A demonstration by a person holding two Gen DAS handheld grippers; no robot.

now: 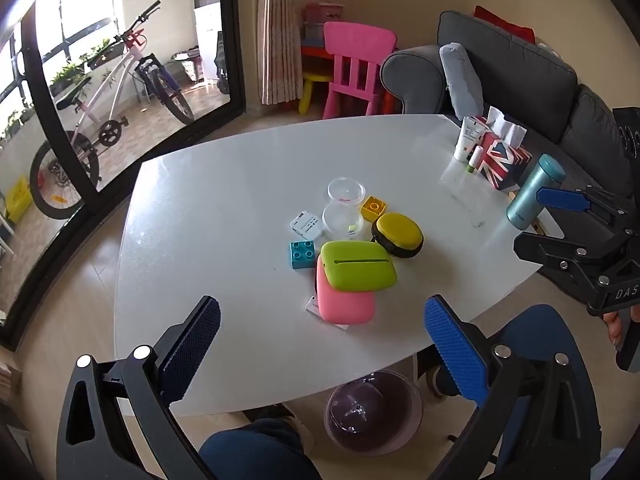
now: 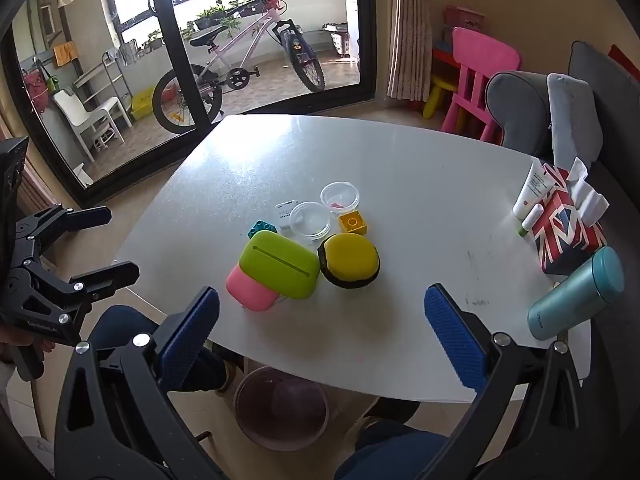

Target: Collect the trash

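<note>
Two clear plastic cups (image 1: 346, 191) (image 1: 343, 221) and a small white packet (image 1: 306, 225) lie mid-table among toys; they also show in the right wrist view (image 2: 340, 197) (image 2: 310, 218) (image 2: 286, 212). A white card (image 1: 313, 306) pokes out under the pink pouch (image 1: 345, 307). A dark trash bin (image 1: 373, 412) (image 2: 281, 407) stands on the floor under the near table edge. My left gripper (image 1: 320, 340) (image 2: 108, 240) is open and empty above the near edge. My right gripper (image 2: 320, 330) (image 1: 536, 220) is open and empty, at the table's right side.
On the white table (image 1: 224, 208) lie a green pouch (image 1: 358, 266), a yellow round case (image 1: 398, 234), yellow brick (image 1: 374, 208) and teal brick (image 1: 302, 254). At the right edge stand a teal flask (image 1: 534, 190), flag tissue box (image 1: 506, 160) and tube (image 1: 468, 138). A grey sofa (image 1: 520, 68) lies behind.
</note>
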